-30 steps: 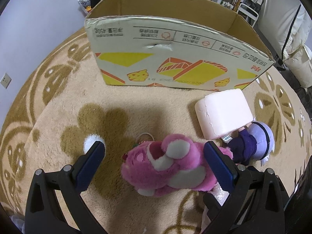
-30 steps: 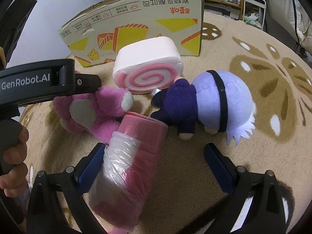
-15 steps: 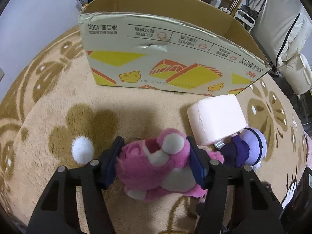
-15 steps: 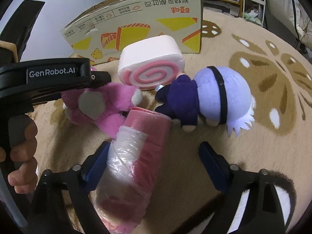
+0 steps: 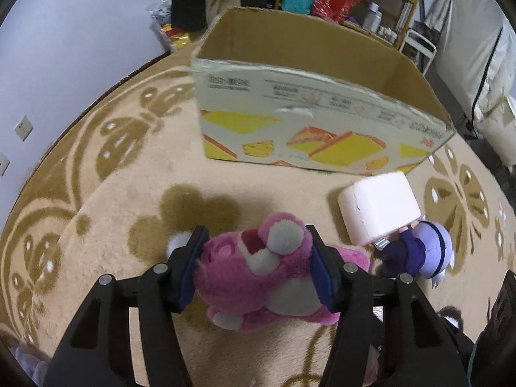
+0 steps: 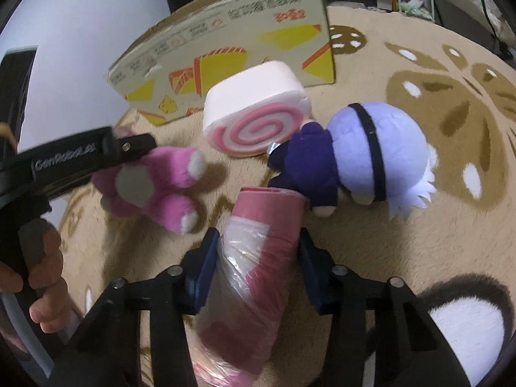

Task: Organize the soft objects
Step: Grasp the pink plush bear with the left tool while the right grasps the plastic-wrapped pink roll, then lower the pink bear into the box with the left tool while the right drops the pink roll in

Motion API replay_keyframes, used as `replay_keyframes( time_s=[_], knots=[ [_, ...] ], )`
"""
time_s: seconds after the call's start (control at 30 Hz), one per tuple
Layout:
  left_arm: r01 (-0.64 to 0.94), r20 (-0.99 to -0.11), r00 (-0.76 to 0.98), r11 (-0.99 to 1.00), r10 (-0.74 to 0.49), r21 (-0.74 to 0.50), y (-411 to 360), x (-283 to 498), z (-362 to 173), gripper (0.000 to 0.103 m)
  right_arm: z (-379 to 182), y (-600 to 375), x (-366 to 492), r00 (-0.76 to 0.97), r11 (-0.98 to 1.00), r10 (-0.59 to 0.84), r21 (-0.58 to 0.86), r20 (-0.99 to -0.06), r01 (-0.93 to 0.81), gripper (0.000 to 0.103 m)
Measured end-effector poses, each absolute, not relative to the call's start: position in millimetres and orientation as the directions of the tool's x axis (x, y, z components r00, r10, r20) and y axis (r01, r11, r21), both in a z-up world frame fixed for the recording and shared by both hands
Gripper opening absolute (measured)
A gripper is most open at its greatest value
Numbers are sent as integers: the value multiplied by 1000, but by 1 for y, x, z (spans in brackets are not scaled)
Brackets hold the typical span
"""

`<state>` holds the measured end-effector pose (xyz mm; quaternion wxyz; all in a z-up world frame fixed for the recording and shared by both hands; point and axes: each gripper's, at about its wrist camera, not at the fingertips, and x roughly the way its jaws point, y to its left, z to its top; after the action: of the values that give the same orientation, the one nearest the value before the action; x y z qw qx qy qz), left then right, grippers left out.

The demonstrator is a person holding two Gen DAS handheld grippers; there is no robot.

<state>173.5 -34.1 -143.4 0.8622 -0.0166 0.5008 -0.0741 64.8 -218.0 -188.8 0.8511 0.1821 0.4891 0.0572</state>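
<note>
Grip first: left gripper (image 5: 256, 266) clamped on pink bear (image 5: 258, 277) across the head, pads sunk into the plush, bear lifted slightly off the rug (image 5: 113, 225), likely for carrying to the box. Right gripper (image 6: 256, 269), jaws just closing, now squeezing wrapped pink roll (image 6: 254, 271) from both sides, roll lying along the fingers, tip touching the purple doll (image 6: 354, 158). Just beyond, swirl cushion (image 6: 258, 113) resting on the rug against the doll, both waiting to be gathered. Farther back, open cardboard box (image 5: 316, 122) standing upright, near wall toward the toys, apparently the place meant for the soft things
</note>
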Motion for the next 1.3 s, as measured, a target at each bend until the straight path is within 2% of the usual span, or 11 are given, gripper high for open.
replay_keyframes(
  time_s=[0.17, 0.3, 0.4, 0.73, 0.93, 1.3],
  knots=[
    [104, -838, 534, 992, -115, -70, -29, 170, -127, 58, -180, -218, 58, 546, 934, 258, 351, -797, 72, 37],
    [111, -814, 571, 993, -103, -47, -25, 164, -114, 58, -173, -222, 54, 567, 930, 260, 360, -782, 70, 24],
    [104, -803, 586, 993, -107, -56, -20, 160, -106, 58, -166, -227, 54, 592, 923, 269, 378, -760, 66, 19],
    [65, -736, 676, 998, -47, -3, -7, 150, -66, 58, -128, -235, 55, 717, 940, 197, 337, -668, 55, 17],
    [53, -689, 725, 998, -14, 36, -5, 150, -44, 58, -115, -239, 68, 740, 951, 175, 305, -649, 44, 16],
    [45, -630, 777, 998, -7, 44, -4, 152, -23, 58, -80, -246, 71, 807, 952, 152, 305, -571, 37, 16]
  ],
)
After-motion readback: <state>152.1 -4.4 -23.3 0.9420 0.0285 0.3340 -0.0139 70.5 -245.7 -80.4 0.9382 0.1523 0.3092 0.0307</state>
